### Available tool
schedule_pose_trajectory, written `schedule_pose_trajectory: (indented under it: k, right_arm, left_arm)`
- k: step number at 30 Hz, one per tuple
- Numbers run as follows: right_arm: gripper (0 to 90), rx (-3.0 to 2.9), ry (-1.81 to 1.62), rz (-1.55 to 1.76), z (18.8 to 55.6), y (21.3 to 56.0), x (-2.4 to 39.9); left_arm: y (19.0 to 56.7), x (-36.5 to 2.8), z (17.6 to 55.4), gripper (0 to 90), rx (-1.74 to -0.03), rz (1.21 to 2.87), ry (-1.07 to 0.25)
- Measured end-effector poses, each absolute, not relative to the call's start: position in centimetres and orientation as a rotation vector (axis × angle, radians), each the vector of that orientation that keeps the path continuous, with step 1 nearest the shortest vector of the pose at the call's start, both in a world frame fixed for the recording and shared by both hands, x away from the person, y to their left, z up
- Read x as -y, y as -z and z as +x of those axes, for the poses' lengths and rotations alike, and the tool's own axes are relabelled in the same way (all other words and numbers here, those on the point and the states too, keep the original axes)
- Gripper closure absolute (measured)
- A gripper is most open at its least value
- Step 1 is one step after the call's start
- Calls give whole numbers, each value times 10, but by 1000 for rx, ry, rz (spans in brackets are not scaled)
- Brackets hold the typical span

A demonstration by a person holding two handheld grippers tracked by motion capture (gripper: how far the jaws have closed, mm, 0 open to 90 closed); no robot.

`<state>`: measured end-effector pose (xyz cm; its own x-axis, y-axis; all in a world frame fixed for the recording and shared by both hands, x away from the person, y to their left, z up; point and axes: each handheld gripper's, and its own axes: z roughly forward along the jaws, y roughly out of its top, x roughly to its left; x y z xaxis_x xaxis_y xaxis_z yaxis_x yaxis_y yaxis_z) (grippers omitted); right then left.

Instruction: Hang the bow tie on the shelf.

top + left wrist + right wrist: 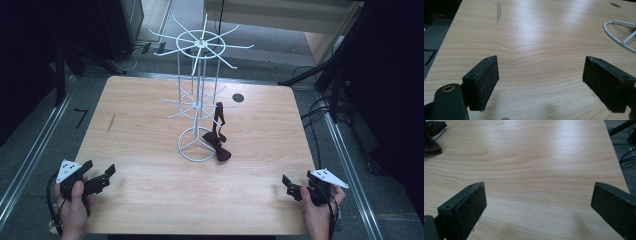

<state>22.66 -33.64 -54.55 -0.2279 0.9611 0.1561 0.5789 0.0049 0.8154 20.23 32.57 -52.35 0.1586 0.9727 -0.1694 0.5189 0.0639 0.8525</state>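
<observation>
A white wire display stand (pixel 199 95) with two tiers of hooks rises from the middle of the wooden table (pixel 150 200). A dark red bow tie (pixel 217 137) hangs by its strap from a lower hook, its bow resting beside the ring base (pixel 621 35). The bow tie (pixel 432 136) also shows at the top left of the right gripper view. My left gripper (pixel 106 177) is open near the front left corner, nothing between its pads (pixel 486 80). My right gripper (pixel 290 186) is open near the front right corner, also empty, pads (pixel 469 207) wide apart.
A dark round hole (pixel 238 97) sits in the table at the back right. A scuff mark (pixel 498 11) runs along the wood at the back left. Cables (pixel 320 107) lie on the floor to the right of the table.
</observation>
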Motion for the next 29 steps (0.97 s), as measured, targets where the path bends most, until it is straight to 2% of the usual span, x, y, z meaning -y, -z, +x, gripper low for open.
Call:
schedule_pose_trajectory:
  k: [15,29]
  right_arm:
    - [3,-1743,-1125,1636,206,550,371]
    - [9,-1660,-1184,1653,197,552,374]
  left_arm:
    - [524,-325,202,145,-1475,1578,-663]
    - [524,-326,203,145,-1479,1579,-660]
